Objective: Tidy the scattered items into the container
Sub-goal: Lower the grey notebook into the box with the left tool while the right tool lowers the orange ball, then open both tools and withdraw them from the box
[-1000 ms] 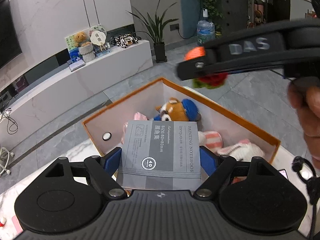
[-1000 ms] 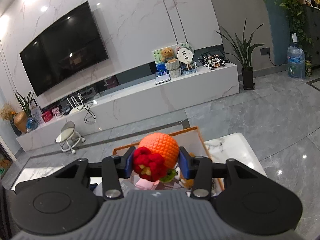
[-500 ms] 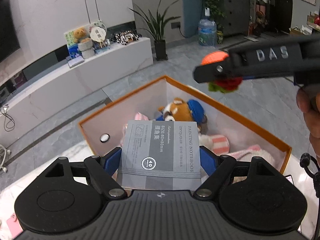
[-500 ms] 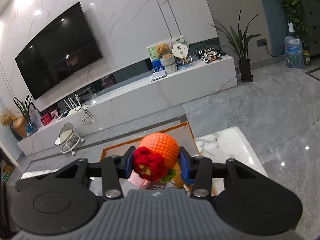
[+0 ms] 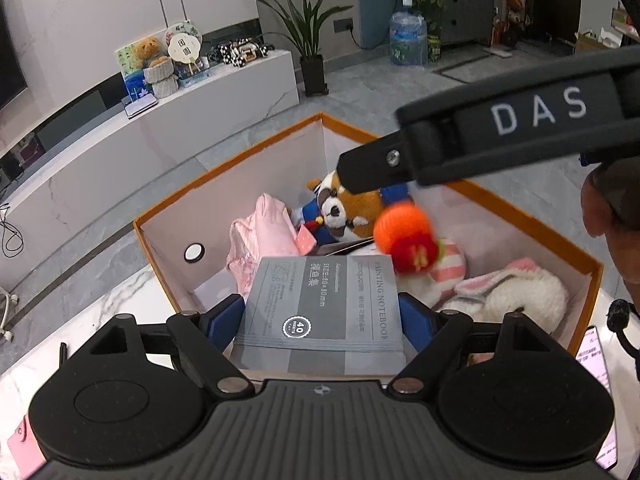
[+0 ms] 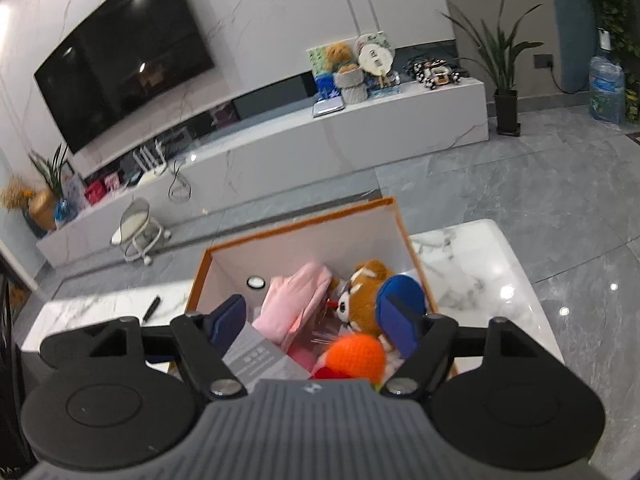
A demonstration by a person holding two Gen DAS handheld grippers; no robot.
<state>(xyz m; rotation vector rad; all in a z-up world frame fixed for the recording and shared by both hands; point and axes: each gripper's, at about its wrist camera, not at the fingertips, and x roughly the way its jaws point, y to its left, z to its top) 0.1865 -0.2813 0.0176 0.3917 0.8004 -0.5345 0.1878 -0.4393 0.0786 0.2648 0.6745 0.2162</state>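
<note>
- Half a second earlier the right gripper (image 6: 318, 322) had pinched the orange knitted ball with its red crocheted flower (image 5: 408, 242); now its jaws stood spread and the ball was loose, blurred, falling beneath them toward the toys.
- Over the orange-rimmed white cardboard box (image 5: 240, 204) the right gripper reached in from the right side, well above the contents, fingers pointing across the box.
- Meanwhile the left gripper (image 5: 322, 318) stayed clamped on the grey painting notebook (image 5: 320, 308), held flat and level just over the box's near edge.
- To my eye the step in hand was dropping things in; next, the notebook needed carrying a little further forward and letting go.
- Inside lay a brown red-panda plush (image 5: 348, 210), a pink folded cloth (image 5: 260, 240) and a white fluffy rabbit toy (image 5: 520, 292).
- Beyond, a white marble tabletop (image 6: 480, 276) carried the box.
</note>
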